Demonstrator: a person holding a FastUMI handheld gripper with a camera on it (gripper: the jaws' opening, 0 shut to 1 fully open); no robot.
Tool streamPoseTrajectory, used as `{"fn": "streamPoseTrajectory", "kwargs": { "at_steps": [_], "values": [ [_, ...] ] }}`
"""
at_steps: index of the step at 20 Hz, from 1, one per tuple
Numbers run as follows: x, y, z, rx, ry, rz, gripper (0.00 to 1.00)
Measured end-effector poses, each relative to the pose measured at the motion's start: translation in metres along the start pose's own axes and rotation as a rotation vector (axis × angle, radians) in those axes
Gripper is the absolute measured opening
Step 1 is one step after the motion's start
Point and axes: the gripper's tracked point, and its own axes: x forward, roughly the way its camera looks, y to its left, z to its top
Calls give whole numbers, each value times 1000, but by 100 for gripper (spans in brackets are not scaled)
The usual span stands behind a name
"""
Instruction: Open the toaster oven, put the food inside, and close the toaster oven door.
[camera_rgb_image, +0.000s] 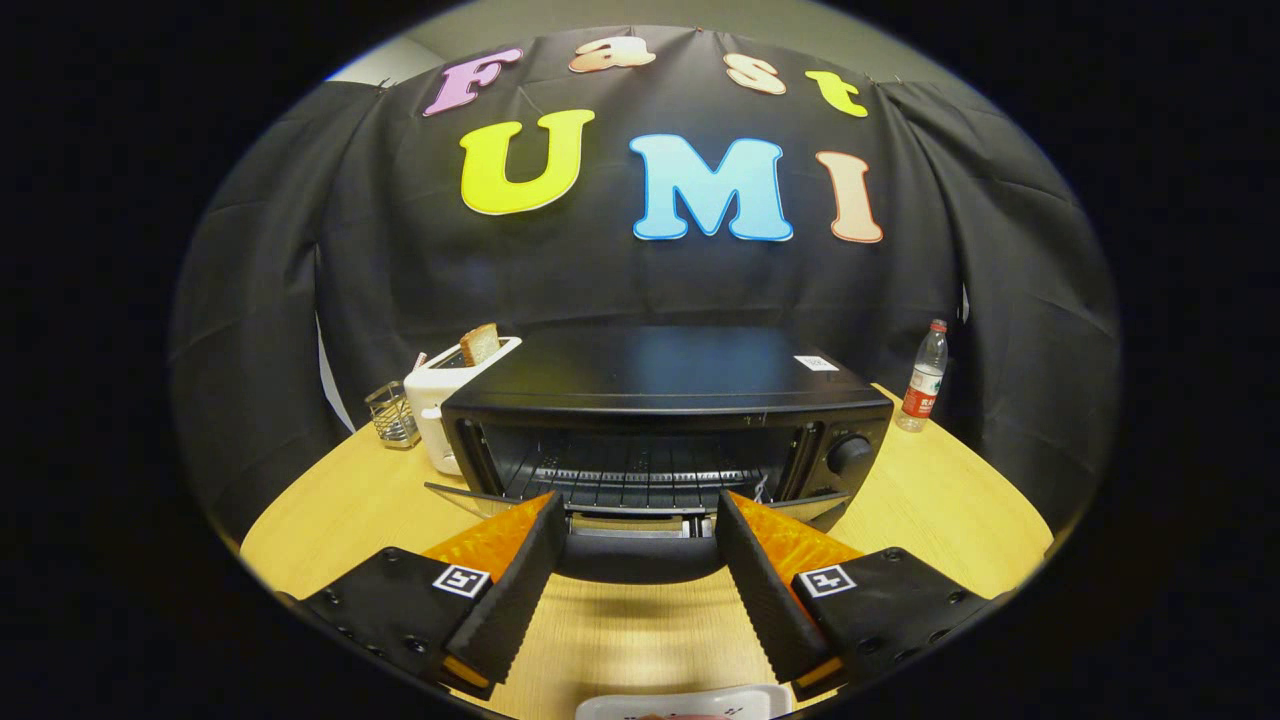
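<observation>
Wooden table (930, 500) carries the black toaster oven (665, 420), long axis crosswise, mouth facing the gripper (636, 515), door (640, 545) dropped flat ahead of the fingers. Fingers spread wide, holding nothing. White pop-up toaster (445, 395) behind-left, water bottle (925, 378) behind-right.

The toaster oven (665, 400) had a glossy black metal top, with wire metal racks inside. At its nine o'clock stood a smooth white plastic toaster (445, 395); at three o'clock, a clear plastic bottle (925, 378). The table (930, 500) looked like matt pale wood.
</observation>
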Motion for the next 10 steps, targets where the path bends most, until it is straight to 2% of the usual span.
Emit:
{"fn": "streamPoseTrajectory", "kwargs": {
  "at_steps": [10],
  "values": [
    [-21,1,-41,-11,86,-11,96]
  ]
}}
